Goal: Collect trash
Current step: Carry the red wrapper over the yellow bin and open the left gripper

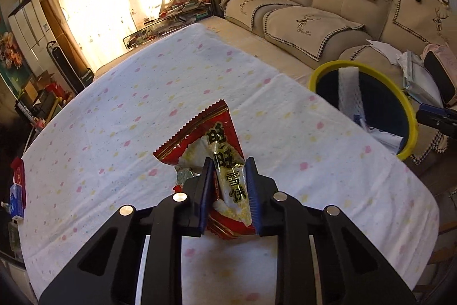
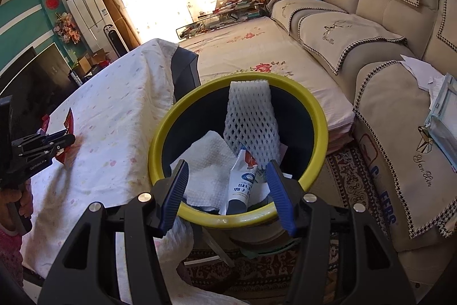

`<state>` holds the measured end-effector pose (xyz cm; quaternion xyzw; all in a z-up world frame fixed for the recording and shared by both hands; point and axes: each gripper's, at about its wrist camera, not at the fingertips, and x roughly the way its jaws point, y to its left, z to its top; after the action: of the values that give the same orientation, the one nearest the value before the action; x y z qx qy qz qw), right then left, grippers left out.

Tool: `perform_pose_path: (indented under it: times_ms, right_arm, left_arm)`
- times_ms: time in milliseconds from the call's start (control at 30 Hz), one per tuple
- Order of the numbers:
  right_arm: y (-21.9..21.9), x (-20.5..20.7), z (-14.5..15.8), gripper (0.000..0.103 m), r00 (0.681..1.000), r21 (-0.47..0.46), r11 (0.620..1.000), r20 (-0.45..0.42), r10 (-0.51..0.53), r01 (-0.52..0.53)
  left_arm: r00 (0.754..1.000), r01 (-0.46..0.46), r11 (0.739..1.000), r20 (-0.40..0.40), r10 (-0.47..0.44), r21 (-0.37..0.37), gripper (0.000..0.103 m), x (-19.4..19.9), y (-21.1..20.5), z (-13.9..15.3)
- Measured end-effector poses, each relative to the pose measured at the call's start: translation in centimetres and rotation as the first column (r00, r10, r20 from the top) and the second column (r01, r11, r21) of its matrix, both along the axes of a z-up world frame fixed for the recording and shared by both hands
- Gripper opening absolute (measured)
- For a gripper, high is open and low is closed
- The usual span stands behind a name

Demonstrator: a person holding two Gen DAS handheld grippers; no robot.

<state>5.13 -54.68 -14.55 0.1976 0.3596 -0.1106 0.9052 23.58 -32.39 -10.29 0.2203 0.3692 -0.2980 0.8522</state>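
My left gripper (image 1: 229,162) is shut on a red snack wrapper (image 1: 205,133) with Chinese lettering, held just over the white dotted tablecloth (image 1: 114,119). It also shows in the right wrist view (image 2: 61,137), at the far left with the wrapper (image 2: 68,122). My right gripper (image 2: 227,166) is open and empty, hovering over the near rim of the yellow-rimmed dark trash bin (image 2: 314,105). In the bin lie a white foam net (image 2: 251,119), a paper towel (image 2: 205,165) and a white tube (image 2: 242,182). The bin shows at the right of the left wrist view (image 1: 411,116).
A beige sofa (image 2: 357,27) runs along the right, with papers on its near arm (image 2: 437,93). A patterned rug (image 2: 351,176) lies under the bin. A red and a blue box (image 1: 17,190) sit at the table's left edge. A television (image 2: 31,70) stands at left.
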Motion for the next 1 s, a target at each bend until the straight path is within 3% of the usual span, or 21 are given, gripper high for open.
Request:
perform_pose_path:
  times_ms: [233,367,667,900,967,1000]
  right_arm:
    - [-1.1,-2.2,0.6,0.054,0.999,-0.013,0.999,0.011,-0.039,0.039]
    - [-2.1,-3.6,0.9,0.054,0.998,-0.021,0.998,0.025,-0.060,0.060]
    - [-5.0,-7.2,0.9,0.057,0.990,-0.031,0.990,0.047,-0.133,0.134]
    - [-7.5,-8.6,0.3,0.059,0.981,-0.013,0.983,0.061,-0.184,0.185]
    - [-7.7,-8.7,0.1,0.059,0.981,-0.015,0.982,0.058,-0.187,0.189]
    - [-7.9,-8.7,0.0,0.060,0.980,-0.017,0.981,0.055,-0.190,0.191]
  left_arm:
    - [0.992,0.129,0.987,-0.002,-0.130,-0.092,0.023,-5.2,-4.6,3.9]
    - [0.981,0.189,0.977,-0.016,-0.191,-0.102,0.023,-7.1,-8.3,4.8]
    - [0.963,0.231,0.970,-0.126,-0.239,-0.072,0.023,-7.5,-18.0,1.9]
    - [0.961,0.234,0.972,-0.147,-0.233,-0.012,0.023,-6.7,-23.2,-0.6]
    - [0.962,0.227,0.974,-0.155,-0.223,0.007,0.026,-6.5,-24.2,-1.3]
    - [0.963,0.220,0.975,-0.162,-0.214,0.018,0.034,-6.4,-24.7,-1.6]
